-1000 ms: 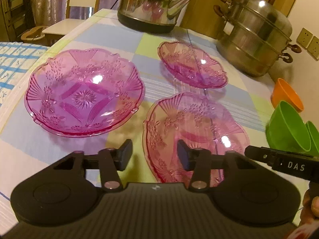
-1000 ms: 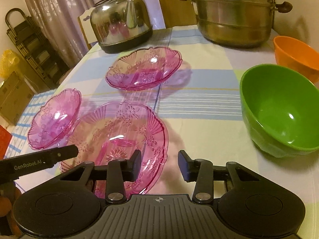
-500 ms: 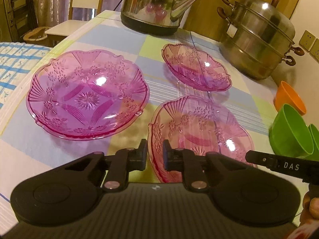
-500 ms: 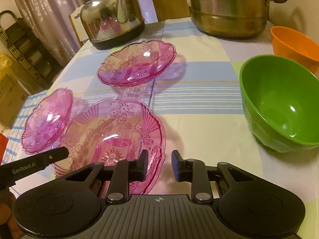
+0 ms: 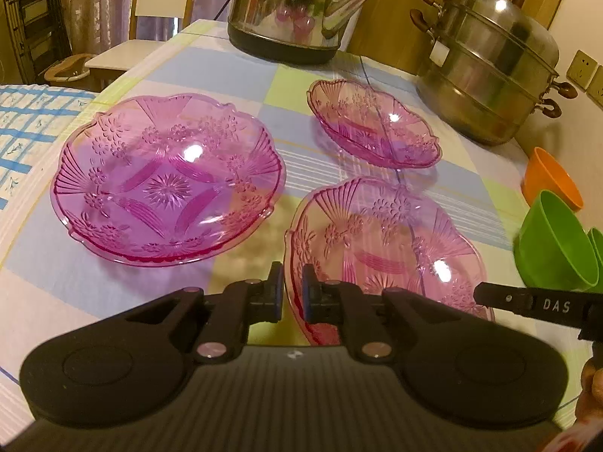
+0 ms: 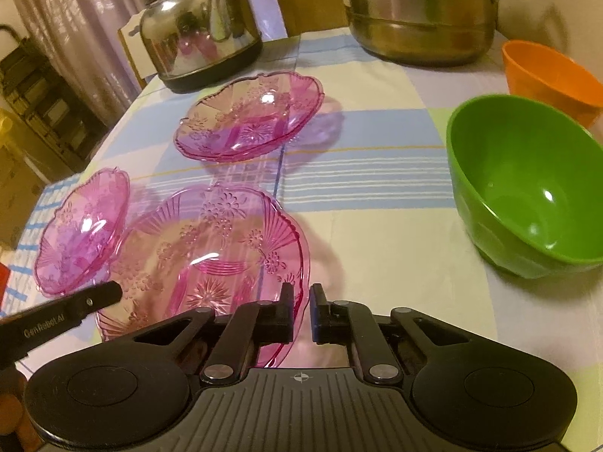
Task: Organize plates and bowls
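Three pink glass plates lie on the table. My left gripper (image 5: 291, 290) is shut on the left rim of the nearest pink plate (image 5: 384, 241). My right gripper (image 6: 301, 310) is shut on the right rim of the same plate (image 6: 203, 256). A larger pink plate (image 5: 166, 180) lies to the left; it also shows in the right wrist view (image 6: 81, 231). A smaller pink plate (image 5: 373, 124) lies farther back, also in the right wrist view (image 6: 250, 116). A green bowl (image 6: 527, 188) and an orange bowl (image 6: 546, 75) stand at the right.
A steel kettle (image 5: 294, 7) and a stacked steel steamer pot (image 5: 490, 67) stand at the table's far side. A chair (image 5: 124, 52) stands beyond the left edge. A second green bowl (image 5: 597, 245) peeks out behind the first.
Both grippers have closed from open onto opposite rims of the nearest pink plate. Both have moved slightly forward.
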`<control>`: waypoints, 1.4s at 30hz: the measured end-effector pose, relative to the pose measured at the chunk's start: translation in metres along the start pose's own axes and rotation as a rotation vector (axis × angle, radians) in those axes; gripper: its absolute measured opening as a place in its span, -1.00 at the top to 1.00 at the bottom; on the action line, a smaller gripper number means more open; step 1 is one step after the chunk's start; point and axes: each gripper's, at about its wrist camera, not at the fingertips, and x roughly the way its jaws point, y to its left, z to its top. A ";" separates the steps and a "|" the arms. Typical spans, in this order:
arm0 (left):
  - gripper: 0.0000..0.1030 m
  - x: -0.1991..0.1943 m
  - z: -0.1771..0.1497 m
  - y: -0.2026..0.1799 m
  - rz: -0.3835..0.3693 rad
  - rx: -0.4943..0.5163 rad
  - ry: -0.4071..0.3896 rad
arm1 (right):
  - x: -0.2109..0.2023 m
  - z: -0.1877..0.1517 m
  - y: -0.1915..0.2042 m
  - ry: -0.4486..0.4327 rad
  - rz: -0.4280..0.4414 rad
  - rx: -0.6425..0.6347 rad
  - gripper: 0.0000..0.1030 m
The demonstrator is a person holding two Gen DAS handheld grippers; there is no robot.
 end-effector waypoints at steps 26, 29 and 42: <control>0.84 -0.020 0.018 -0.017 0.010 0.043 -0.053 | -0.028 0.008 0.006 -0.076 -0.012 -0.009 0.85; 0.84 -0.022 0.031 -0.022 0.011 0.043 -0.062 | -0.030 0.016 0.007 -0.089 -0.003 0.000 0.85; 0.84 -0.013 0.085 -0.038 -0.015 0.047 -0.106 | -0.032 0.063 0.003 -0.157 -0.018 0.031 0.85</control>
